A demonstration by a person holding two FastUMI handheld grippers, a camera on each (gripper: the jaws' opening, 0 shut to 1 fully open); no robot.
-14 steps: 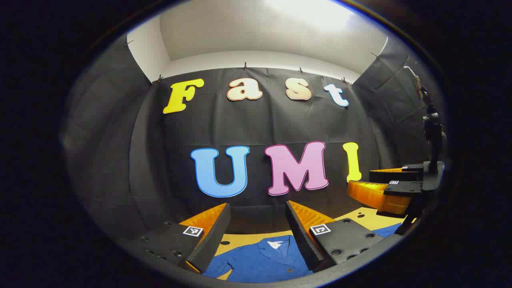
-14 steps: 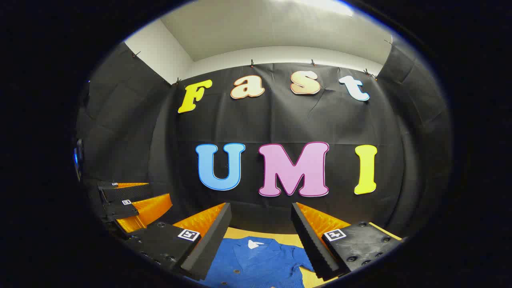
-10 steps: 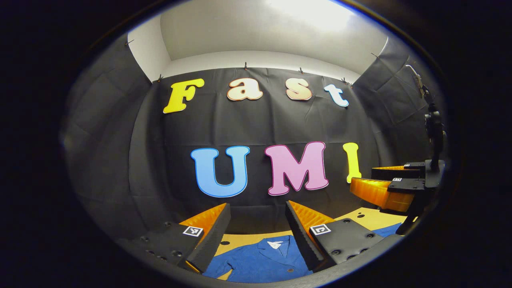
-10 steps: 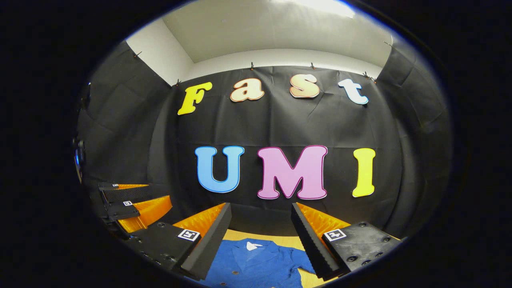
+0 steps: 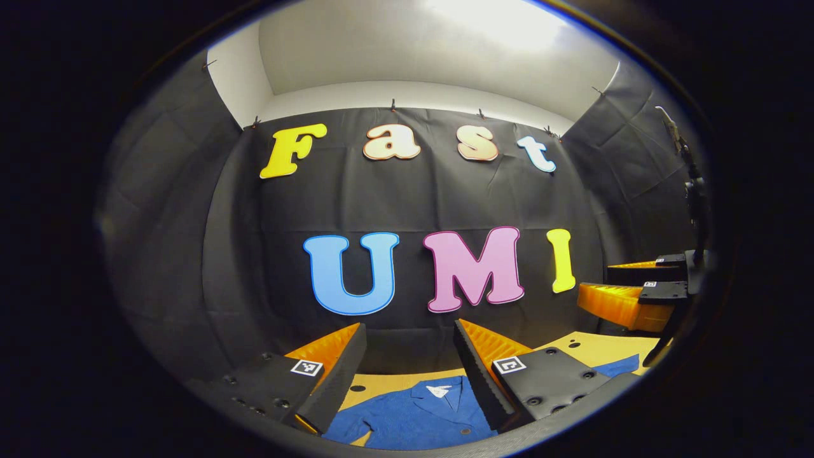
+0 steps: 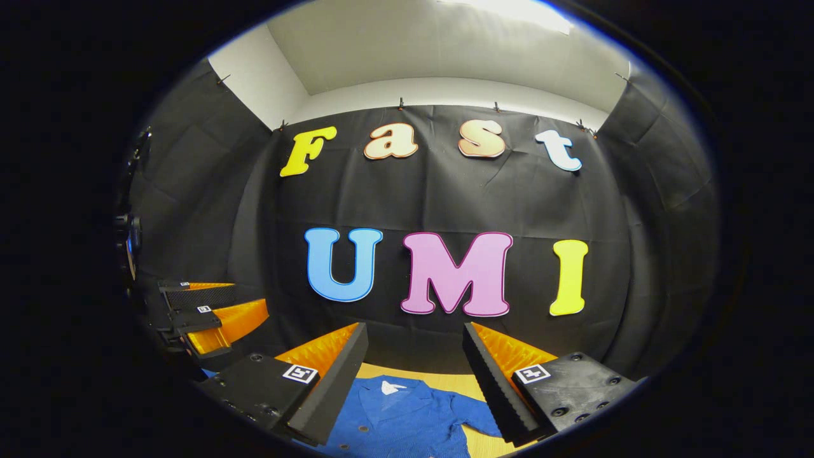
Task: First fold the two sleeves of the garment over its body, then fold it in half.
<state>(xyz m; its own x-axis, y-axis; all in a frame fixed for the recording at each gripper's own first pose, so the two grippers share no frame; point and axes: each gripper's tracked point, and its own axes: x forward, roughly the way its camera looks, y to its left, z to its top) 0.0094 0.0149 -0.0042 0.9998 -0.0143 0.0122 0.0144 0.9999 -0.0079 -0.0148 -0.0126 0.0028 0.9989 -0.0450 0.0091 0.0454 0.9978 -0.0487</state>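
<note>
Left tool (image 5: 410, 356) held above the table (image 5: 591, 348), fingers spread wide with nothing between them. Blue garment (image 5: 413, 416) lying flat on the table directly below and ahead, collar with its white tag (image 5: 438, 390) seen in the gap between the two fingers; one blue edge of it (image 5: 613, 366) poking out past the tool's right finger. Compared with the earlier left gripper view: right tool (image 5: 626, 296) slid farther toward the right rim and a little lower, now well apart from the left tool, more bare table showing beneath it. Left tool's own framing of the garment almost unchanged (collar in nearly the same spot between the fingers).

Right tool (image 6: 416, 359) likewise released, fingers wide apart and empty, hovering over the same garment (image 6: 407, 416). Collar tag (image 6: 388, 386) now sitting closer to the tool's left finger than 0.7 s ago, and one sleeve (image 6: 477, 413) reaching under the right finger; a strip of table (image 6: 445, 381) visible beyond the collar. Left tool (image 6: 213, 315) off to the left of the right tool, slightly lower in the view than before, jaws parted too. Garment spread out, sleeves not yet folded over its body.
</note>
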